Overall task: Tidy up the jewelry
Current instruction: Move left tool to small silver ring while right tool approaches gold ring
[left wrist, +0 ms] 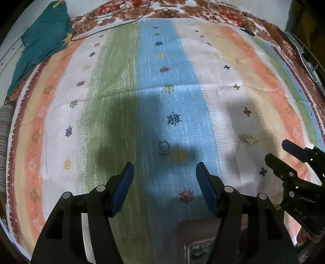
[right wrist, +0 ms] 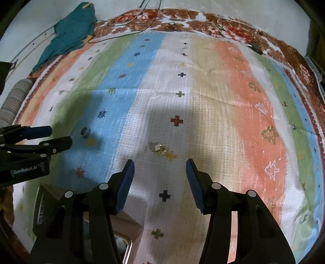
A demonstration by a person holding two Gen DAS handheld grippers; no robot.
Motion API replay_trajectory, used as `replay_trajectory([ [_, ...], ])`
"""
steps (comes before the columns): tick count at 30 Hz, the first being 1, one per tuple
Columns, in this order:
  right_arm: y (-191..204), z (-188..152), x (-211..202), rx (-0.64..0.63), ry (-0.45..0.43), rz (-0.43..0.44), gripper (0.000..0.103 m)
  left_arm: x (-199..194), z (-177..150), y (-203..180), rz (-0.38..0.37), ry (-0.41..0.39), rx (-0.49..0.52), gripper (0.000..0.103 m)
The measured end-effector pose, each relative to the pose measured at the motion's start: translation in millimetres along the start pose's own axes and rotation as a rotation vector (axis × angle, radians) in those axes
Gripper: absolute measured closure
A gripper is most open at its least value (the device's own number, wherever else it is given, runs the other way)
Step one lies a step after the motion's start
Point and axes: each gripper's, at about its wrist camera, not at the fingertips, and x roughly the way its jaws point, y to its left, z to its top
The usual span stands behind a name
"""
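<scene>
**Two tools lining up on two small pieces of jewelry**

We are working over a striped cloth [left wrist: 182,61] spread across what looks like a bed; we cannot tell for sure what lies under it. It is banded in green, blue, white and orange, with little crosses and flowers printed on it, and a floral sheet [right wrist: 182,16] is showing beyond its far edge. A teal garment [left wrist: 44,38] is lying crumpled at the far left corner.

At the near edge something box-like with a shiny rim [right wrist: 126,247] is peeking out beneath the tools. It may be the jewelry case, but too little is showing to say.

We are holding the left tool [left wrist: 164,170] with its jaws spread wide and nothing between them. The right tool [right wrist: 160,168] is standing the same way, wide open and gripping nothing.

The jewelry is lying loose on the cloth. A ring [left wrist: 163,147] is sitting on the blue stripe just ahead of the left tool, roughly centred between its jaws. A small gold piece [right wrist: 159,149], perhaps earrings or a folded chain, is resting on the white stripe just ahead of the right tool.

We are judging this to be the approach before pickup. Next, each tool is needing to drop low to the cloth, straddle its piece and close gently; the ring is thin and may slip or roll, and the soft cloth may bunch between the jaws.
</scene>
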Motion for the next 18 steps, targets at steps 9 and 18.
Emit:
replay_trajectory([
  [9,-1.5,10.5,18.6,-0.018,0.012,-0.027,0.050,18.3,10.0,-4.8,0.019,0.025,0.030,0.040],
  [18,-4.9,18.1,44.9,0.003,0.055,0.003,0.055,38.0,20.1,-1.0,0.012,0.061,0.031,0.040],
])
